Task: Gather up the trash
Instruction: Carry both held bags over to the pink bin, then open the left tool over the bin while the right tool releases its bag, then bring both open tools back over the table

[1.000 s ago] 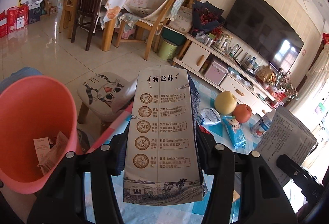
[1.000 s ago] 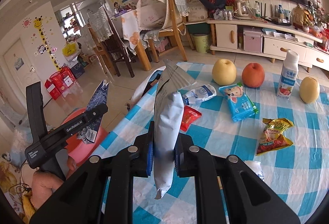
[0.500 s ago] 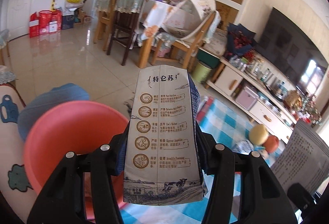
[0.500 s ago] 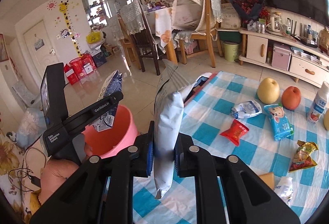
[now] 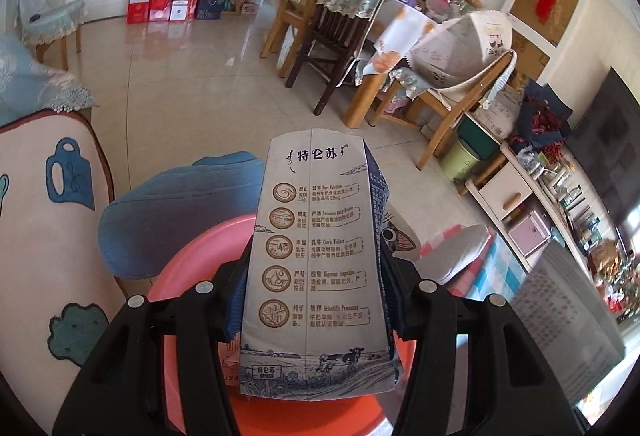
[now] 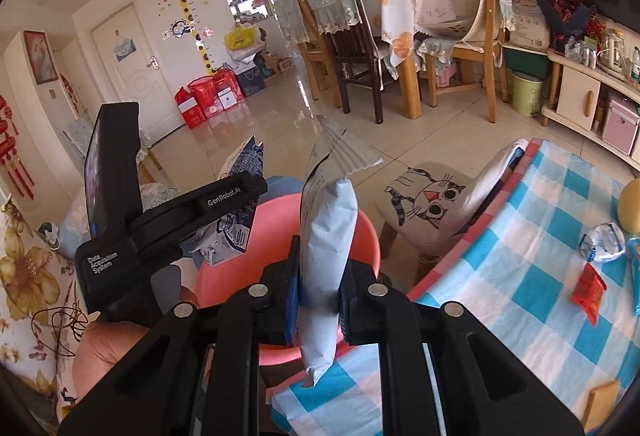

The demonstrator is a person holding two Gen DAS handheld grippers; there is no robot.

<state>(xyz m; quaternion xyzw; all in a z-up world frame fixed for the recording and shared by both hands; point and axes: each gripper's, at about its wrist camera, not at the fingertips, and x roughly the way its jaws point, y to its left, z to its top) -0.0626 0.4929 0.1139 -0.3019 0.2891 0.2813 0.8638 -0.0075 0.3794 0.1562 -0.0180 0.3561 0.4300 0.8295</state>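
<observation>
My left gripper is shut on a flattened grey milk carton printed in brown, held upright over the pink bin. In the right wrist view the same left gripper and its blue-sided carton hang over the bin's left side, with a hand on the grip. My right gripper is shut on a pale grey snack bag that stands upright above the pink bin's rim. That bag's printed side shows at the right of the left wrist view.
A blue-checked table lies to the right with a red packet, a white wrapper and a yellow fruit. A cat-print stool stands beside the bin. A blue cushion sits behind it; dining chairs are further back.
Both grippers have swung left from the table to over the pink bin, each keeping its grip. The table has slid to the right edge of both views.
</observation>
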